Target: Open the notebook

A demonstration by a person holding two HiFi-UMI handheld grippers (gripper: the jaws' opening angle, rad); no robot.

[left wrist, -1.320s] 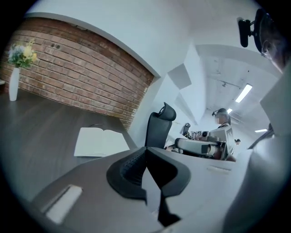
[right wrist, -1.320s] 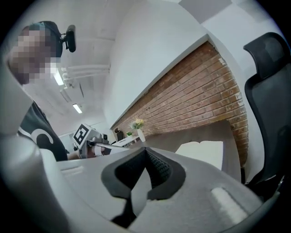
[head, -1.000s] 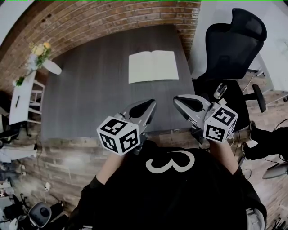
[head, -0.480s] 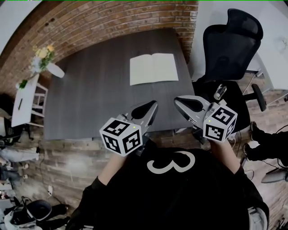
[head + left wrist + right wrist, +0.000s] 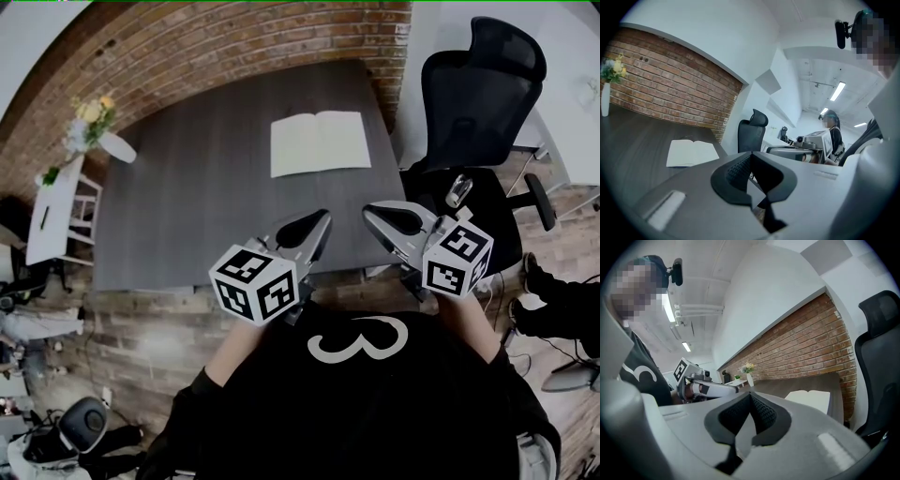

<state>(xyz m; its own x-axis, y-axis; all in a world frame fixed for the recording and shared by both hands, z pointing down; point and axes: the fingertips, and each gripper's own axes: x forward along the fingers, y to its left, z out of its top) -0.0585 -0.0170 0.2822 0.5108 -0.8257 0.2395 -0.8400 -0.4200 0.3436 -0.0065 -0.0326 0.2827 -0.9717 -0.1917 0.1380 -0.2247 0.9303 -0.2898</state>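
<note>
One notebook (image 5: 321, 142) lies open and flat on the far right part of the dark table (image 5: 187, 206), its spread running left to right and its spine pointing away from the person. Well short of it, over the near edge, the left gripper (image 5: 317, 221) and the right gripper (image 5: 372, 212) both have their jaws closed on nothing.

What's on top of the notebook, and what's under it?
Nothing lies on the notebook: it is open, with both pages bare. It lies flat on the dark table. The table under it is covered, so anything beneath cannot be seen.
</note>
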